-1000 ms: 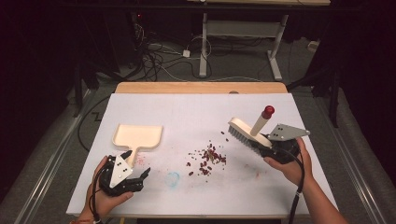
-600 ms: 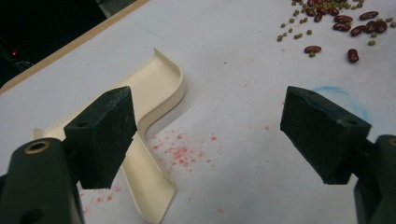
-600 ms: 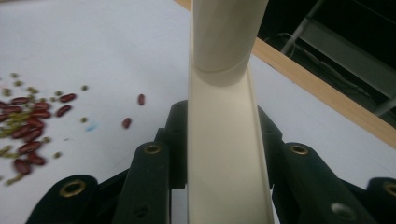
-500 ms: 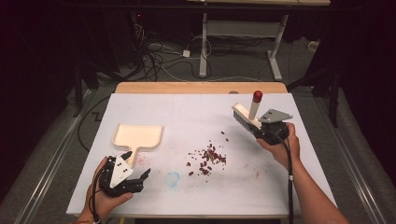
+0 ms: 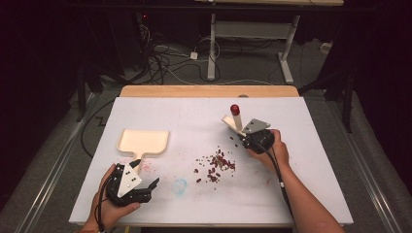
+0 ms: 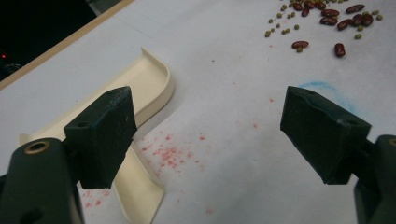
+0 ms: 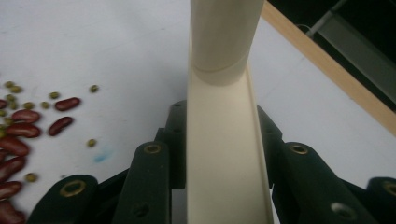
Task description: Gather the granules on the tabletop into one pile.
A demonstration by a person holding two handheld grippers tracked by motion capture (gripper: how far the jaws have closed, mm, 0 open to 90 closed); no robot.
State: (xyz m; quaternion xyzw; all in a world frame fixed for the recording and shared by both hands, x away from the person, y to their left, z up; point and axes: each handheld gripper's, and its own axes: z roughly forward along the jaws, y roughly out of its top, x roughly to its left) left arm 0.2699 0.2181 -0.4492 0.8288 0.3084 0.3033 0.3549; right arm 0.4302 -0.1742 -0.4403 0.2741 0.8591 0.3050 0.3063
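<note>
So the spilled beans (image 5: 214, 165) sit in a loose scatter roughly mid-table, red kidney ones mixed with little green ones, stretched a bit diagonally from lower left to upper right in the high view. The brush (image 5: 235, 120) is just up and to the right of that pile, close but not on it yet, with its red-tipped handle pointing up and away from the person. The right gripper (image 5: 241, 132) has its jaws pinched tight on the cream back of the brush, which you can see running straight up between them in the right gripper view (image 7: 227, 140). That's the hand way nearer the mess, and I'd guess the sweep has to go down and leftward, toward the dustpan (image 5: 143, 142). The pan lies well off to the left of the beans, its short handle pointing back at the person. The left gripper (image 5: 151, 186) rests just beside that handle, jaws spread wide and holding nothing. A blue smudge (image 5: 180, 185) sits between it and the beans.
</note>
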